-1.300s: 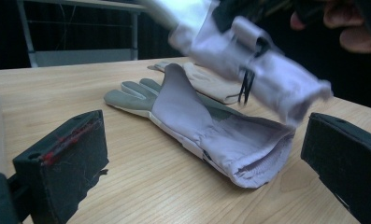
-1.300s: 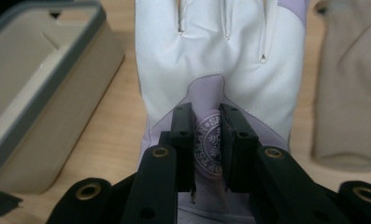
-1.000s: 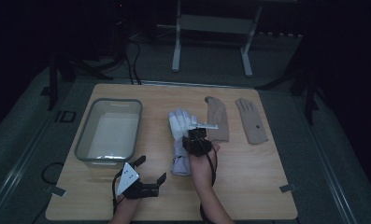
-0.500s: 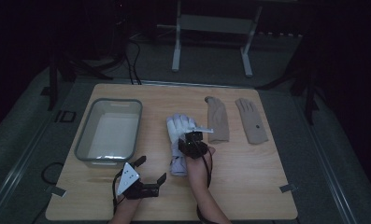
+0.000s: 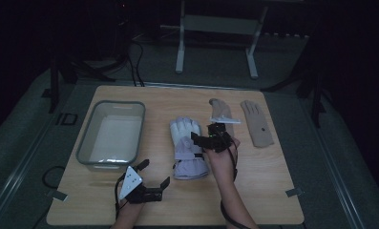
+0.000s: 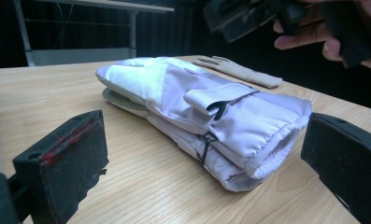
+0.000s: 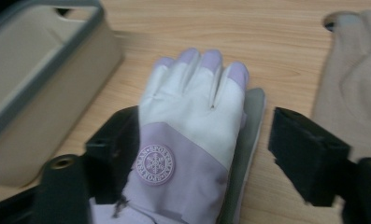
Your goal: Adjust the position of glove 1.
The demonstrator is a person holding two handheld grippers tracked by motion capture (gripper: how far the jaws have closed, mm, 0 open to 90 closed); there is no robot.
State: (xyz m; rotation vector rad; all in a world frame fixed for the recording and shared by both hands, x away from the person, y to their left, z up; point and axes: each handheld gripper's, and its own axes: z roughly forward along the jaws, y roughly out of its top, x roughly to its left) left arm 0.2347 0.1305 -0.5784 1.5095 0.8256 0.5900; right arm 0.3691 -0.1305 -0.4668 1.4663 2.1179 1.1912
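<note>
While two beige gloves [image 5: 239, 123] are counted, one lilac ski glove [image 5: 187, 148] is seen.
Its fingers are pointed away along the bench [image 5: 273, 191]; both hand-held grippers [image 5: 151, 179] [image 5: 201, 138] are spread wide, the right just opened.

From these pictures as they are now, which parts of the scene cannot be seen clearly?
- Lower glove of the lilac glove pair: right gripper view, the top glove covers all but its edge.
- Badge lettering: right gripper view, blurred.
- Tray: right gripper view, cut by the left edge.
- Beige gloves: high view, too dim for detail.
</note>
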